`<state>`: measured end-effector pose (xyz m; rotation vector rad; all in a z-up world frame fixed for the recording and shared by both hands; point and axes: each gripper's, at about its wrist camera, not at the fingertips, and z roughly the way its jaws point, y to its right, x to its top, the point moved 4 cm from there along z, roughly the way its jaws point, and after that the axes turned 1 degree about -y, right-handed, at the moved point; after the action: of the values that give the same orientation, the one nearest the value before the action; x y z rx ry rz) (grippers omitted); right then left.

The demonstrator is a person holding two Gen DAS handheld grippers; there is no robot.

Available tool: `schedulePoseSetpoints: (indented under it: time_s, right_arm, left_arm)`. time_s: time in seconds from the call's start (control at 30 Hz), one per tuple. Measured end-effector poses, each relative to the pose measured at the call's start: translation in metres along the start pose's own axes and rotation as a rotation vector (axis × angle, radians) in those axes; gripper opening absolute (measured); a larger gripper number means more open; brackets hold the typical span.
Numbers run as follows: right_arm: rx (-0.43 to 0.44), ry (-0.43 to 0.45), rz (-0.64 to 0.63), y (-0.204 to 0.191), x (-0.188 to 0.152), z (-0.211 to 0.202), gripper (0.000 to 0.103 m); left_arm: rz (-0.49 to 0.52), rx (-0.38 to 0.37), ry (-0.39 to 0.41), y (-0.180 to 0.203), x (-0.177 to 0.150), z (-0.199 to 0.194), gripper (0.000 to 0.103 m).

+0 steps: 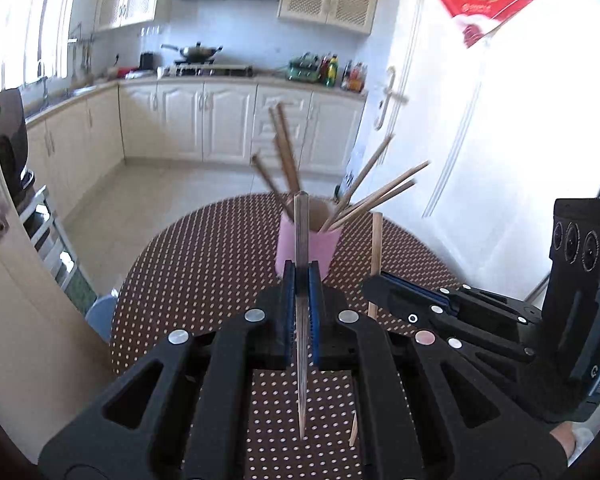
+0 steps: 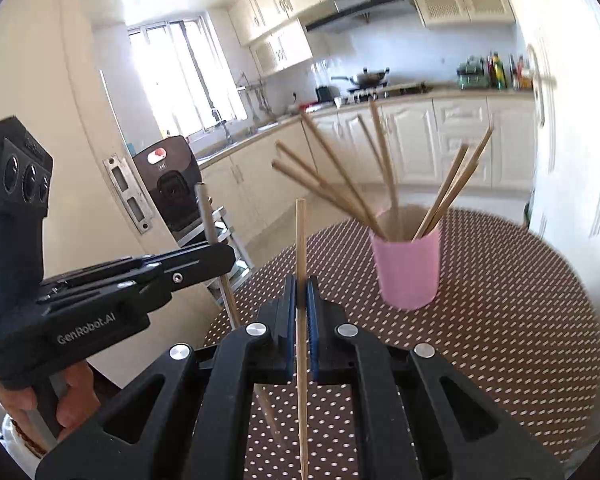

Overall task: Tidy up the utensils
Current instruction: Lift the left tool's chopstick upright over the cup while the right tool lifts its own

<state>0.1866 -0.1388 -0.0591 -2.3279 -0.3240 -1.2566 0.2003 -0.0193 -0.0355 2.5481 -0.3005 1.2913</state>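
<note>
Your left gripper point(image 1: 302, 276) tilts downward over the round brown dotted table point(image 1: 204, 272), jaws clamped on 1 dark tapered wooden chopstick point(image 1: 301, 240) standing upright. Your right gripper point(image 2: 301, 292), angled likewise just beside it, pinches 1 pale bamboo chopstick point(image 2: 301, 240), also upright. Ahead on the table stands the pink plastic cup point(image 2: 406, 272), holding several splayed chopsticks point(image 2: 340, 184).

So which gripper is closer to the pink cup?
Right, though only slightly, it seems. The right gripper has the cup ahead and to its right; the left gripper faces the cup straight on, a bit farther back. Each holds a chopstick.
</note>
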Motion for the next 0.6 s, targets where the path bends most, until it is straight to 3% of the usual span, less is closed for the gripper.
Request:
schedulePoseSetpoints:
  time_s: [0.3,0.43,0.6]
  right_arm:
    - [-0.066,0.185,-0.046,0.006,0.021,-0.034,0.004]
    - [-0.169,0.302,-0.09,0.008,0.036,-0.046,0.004]
    - [-0.202,0.409,-0.102,0.012,0.055,-0.044,0.004]
  left_arm:
    - [0.025,-0.021,0.093,0.022,0.022,-0.014,0.007]
    - [0.02,-0.034,0.124,0.026,0.038,-0.015,0.007]
    - [0.02,-0.041,0.183,0.028,0.061,-0.014,0.007]
